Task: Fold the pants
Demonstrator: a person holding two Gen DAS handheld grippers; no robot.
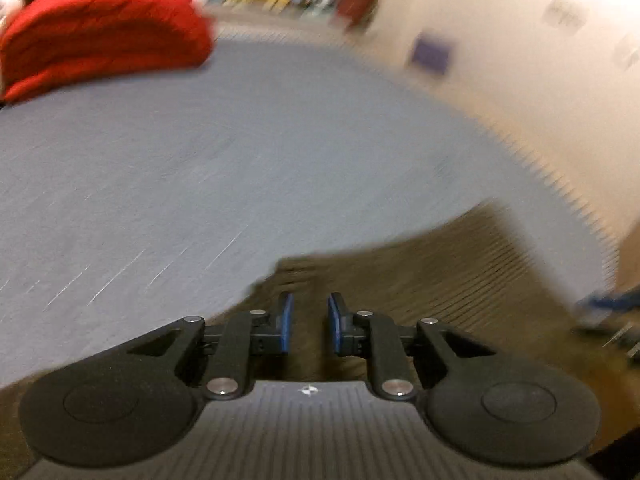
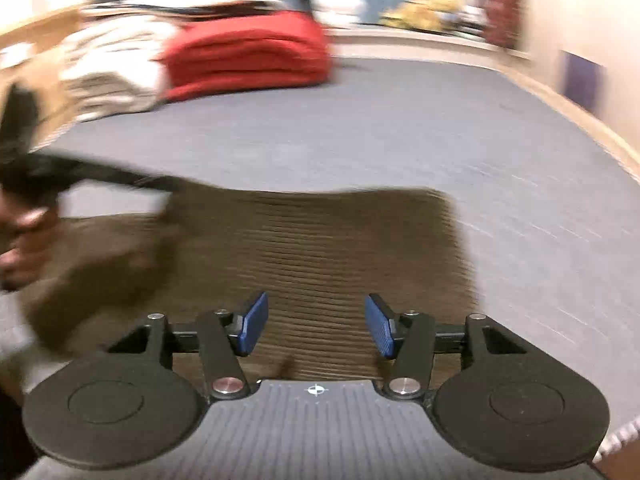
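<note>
While one pair of brown ribbed pants [image 2: 320, 248] is lying on the grey bed [image 2: 400, 128] just ahead of both jaws, the right gripper [image 2: 316, 322] is gaping wide and the left gripper [image 1: 310, 322] is standing narrowly parted, both holding nothing; one red folded blanket [image 2: 248, 54] is sitting far beyond.

No readable text, brand or number anywhere in either view. Only a small white crosshair mark [image 1: 309, 390] printed on the left tool's ribbed grey body, and another on the right tool's. Purple wall patch [image 1: 433, 54] too blurred to read.
</note>
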